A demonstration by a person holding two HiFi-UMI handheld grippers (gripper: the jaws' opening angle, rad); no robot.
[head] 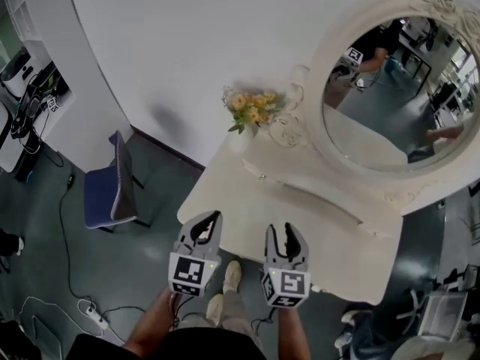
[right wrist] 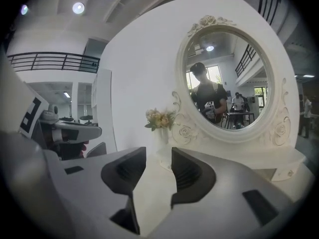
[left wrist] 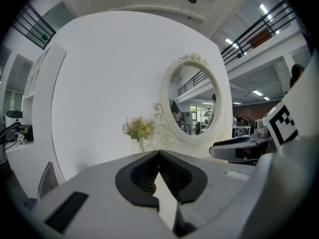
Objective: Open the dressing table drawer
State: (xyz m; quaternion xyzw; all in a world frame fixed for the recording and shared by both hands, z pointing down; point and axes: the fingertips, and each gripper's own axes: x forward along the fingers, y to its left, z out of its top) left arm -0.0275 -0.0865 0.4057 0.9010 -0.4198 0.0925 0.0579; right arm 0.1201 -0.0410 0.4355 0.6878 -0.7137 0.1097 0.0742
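A white dressing table (head: 330,253) stands against a white wall, and the person stands at its near side. The drawer cannot be seen. In the head view the camera looks down on the table top, so the top hides the front of the table where the drawer would be. In the right gripper view a tiny knob (right wrist: 290,173) shows on the low shelf under the mirror (head: 397,88), but it is too small to tell what it belongs to.

The left gripper (head: 208,222) is held over the near edge of the table. Its jaws are pressed together at the tips and nothing is between them. The right gripper (head: 283,231) is just beside it, also over the near edge. Its jaws are spread apart and the gap is empty. Neither gripper touches the table.

The big round mirror is cut off at the right edge of the head view. Some yellow flowers (head: 255,109) stand in a white vase (head: 241,137) at the back of the table, next to the mirror frame. The vase is hard to pick out against the white wall.

A blue chair (head: 112,190) stands on the floor to the left, well apart from the table. Cables (head: 64,223) and a power strip (head: 96,317) lie on the floor near it. The person's shoes (head: 232,274) peek out between the two grippers, and the arms are cut off at the bottom.
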